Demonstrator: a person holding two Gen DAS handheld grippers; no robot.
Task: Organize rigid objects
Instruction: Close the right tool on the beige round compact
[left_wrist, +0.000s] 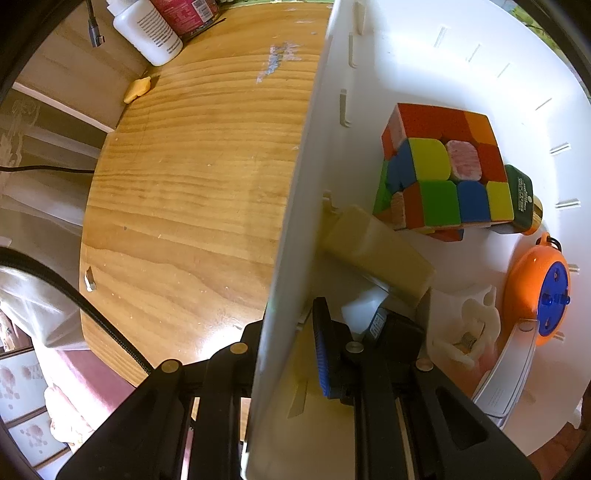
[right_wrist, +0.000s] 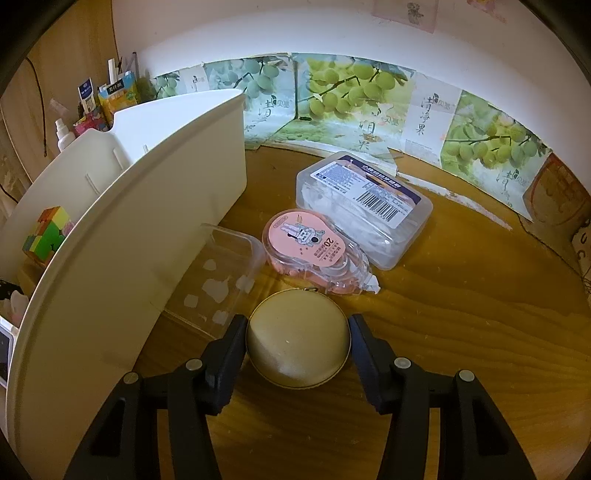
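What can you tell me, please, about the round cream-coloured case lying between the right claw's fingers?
The round cream-coloured case is a flat disc with a matte, fabric-like top and a thin gold rim with a small ring at its far edge. It lies flat on the wooden table, just before the pink correction-tape dispenser. The right claw straddles it; the left finger looks to touch its edge, the right one stands just clear.

White bin (right_wrist: 122, 236) as landmark. Right of its wall, crowded: clear lid (right_wrist: 218, 273) against the wall, pink tape dispenser (right_wrist: 314, 251), clear lidded box (right_wrist: 365, 206), round tin (right_wrist: 298, 338). Left of the bin: bare wooden tabletop (left_wrist: 192, 177), open passage. Inside: cube (left_wrist: 443, 173), orange reel (left_wrist: 543, 288); little room.
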